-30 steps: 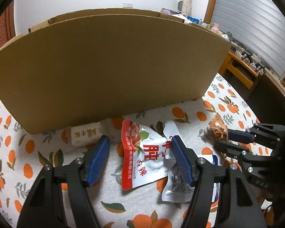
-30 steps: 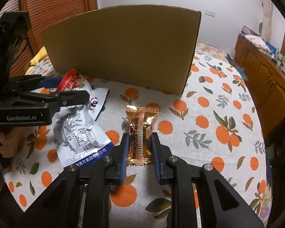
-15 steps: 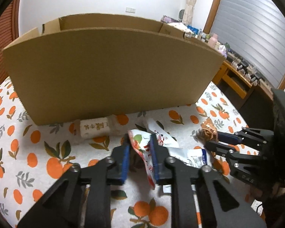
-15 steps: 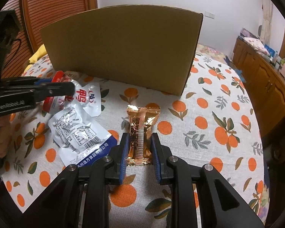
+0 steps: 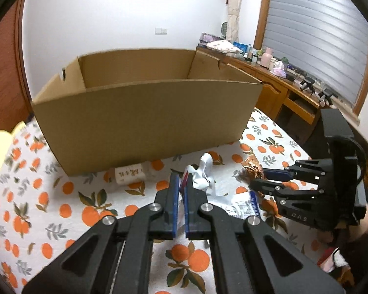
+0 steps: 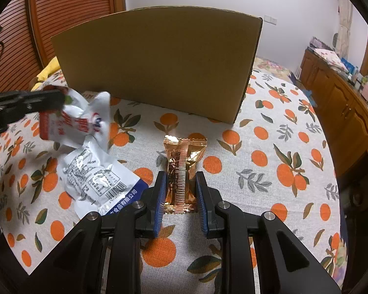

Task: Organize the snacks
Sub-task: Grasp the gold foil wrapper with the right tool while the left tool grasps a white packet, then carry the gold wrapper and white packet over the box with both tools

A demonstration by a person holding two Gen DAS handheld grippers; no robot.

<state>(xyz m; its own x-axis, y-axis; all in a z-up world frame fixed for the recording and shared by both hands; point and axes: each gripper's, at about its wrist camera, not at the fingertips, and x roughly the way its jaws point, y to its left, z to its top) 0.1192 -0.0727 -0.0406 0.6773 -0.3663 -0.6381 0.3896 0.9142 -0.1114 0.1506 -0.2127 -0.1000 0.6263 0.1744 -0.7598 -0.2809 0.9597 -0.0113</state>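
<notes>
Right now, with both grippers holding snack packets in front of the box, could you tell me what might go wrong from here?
1. The left gripper pinches the red-and-white packet only at one edge, so it dangles and could slip before it clears the cardboard box wall.
2. The silver packet lies right under it and might get dragged along.
3. The right gripper clamps the gold packet by its sides, which might crush the contents.

Both views are taken from just behind a gripper, angled down along its fingers and close over the desk. The left view faces the cardboard box from slightly above its rim, the right view from lower. The box, the orange-printed cloth and the white packet are shared.
</notes>
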